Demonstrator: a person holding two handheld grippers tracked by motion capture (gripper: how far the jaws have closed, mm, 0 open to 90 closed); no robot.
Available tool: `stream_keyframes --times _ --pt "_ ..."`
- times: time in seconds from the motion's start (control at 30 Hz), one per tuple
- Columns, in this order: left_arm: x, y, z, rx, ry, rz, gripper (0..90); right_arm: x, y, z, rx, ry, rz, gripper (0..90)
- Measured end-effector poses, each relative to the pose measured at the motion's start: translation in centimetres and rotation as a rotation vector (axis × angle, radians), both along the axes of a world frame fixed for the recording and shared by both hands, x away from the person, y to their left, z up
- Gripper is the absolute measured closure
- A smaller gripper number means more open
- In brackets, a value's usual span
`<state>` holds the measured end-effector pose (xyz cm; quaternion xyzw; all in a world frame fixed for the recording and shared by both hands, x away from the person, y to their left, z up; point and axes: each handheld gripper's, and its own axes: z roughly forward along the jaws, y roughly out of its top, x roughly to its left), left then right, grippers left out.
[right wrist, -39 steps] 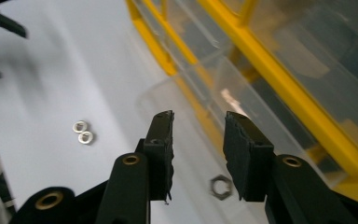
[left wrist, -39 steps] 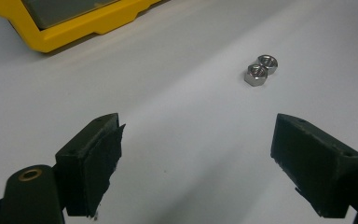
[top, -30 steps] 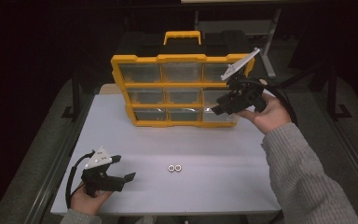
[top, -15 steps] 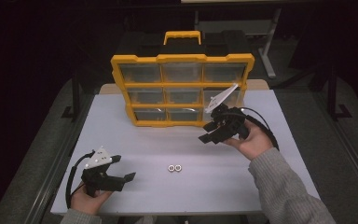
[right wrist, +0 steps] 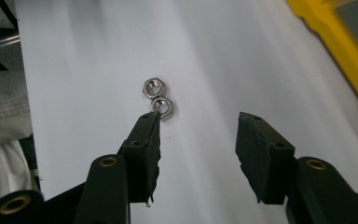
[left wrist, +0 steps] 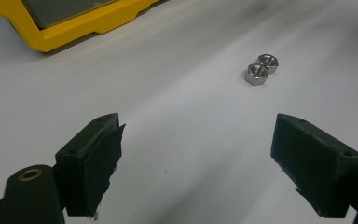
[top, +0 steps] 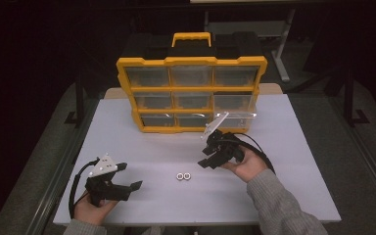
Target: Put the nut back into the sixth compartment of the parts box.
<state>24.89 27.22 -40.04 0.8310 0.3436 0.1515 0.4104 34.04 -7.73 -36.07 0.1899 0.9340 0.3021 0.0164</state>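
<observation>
Two small steel hex nuts (top: 183, 176) lie touching each other on the white table (top: 293, 181), near its front middle; they also appear as nuts (left wrist: 261, 69) and nuts (right wrist: 158, 99) in the gripper views. My right gripper (top: 207, 157) hovers open just right of and behind the nuts, its jaws pointing down-left toward them; in the right gripper view its gripper (right wrist: 198, 126) is open with the nuts just past the left jaw tip. My left gripper (top: 128, 176) rests open at the front left, empty, its gripper (left wrist: 196, 140) spread wide.
A yellow organizer case (top: 191, 93) with clear drawers and a black-and-yellow handle stands upright at the table's back middle. A clear drawer (top: 235, 119) at its lower right sticks out slightly. Its yellow frame (left wrist: 74, 23) and frame (right wrist: 340, 42) edge both gripper views.
My right gripper has come down from the case's right drawers toward the front middle, ending close to the two nuts. The left gripper has stayed still.
</observation>
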Motion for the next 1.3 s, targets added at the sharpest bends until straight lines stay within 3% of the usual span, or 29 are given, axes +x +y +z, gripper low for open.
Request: stream_keyframes --times 0.43,0.7,0.97,1.3 --pt "0.0 0.1 0.1 0.004 -0.007 -0.001 16.0 -0.3 2.5 -3.2 -0.019 0.016 0.044 49.8" --pt "-0.1 0.0 0.0 -0.007 0.002 0.007 16.0 -0.5 3.8 -5.0 -0.049 0.025 0.071 55.2" --pt "-0.1 0.1 0.0 0.002 0.001 0.004 16.0 -0.8 5.0 -6.2 -0.064 0.028 0.086 59.6" --pt "-0.1 0.1 0.1 0.005 0.000 0.001 16.0 -1.0 5.8 -6.9 -0.097 -0.014 0.095 67.7"
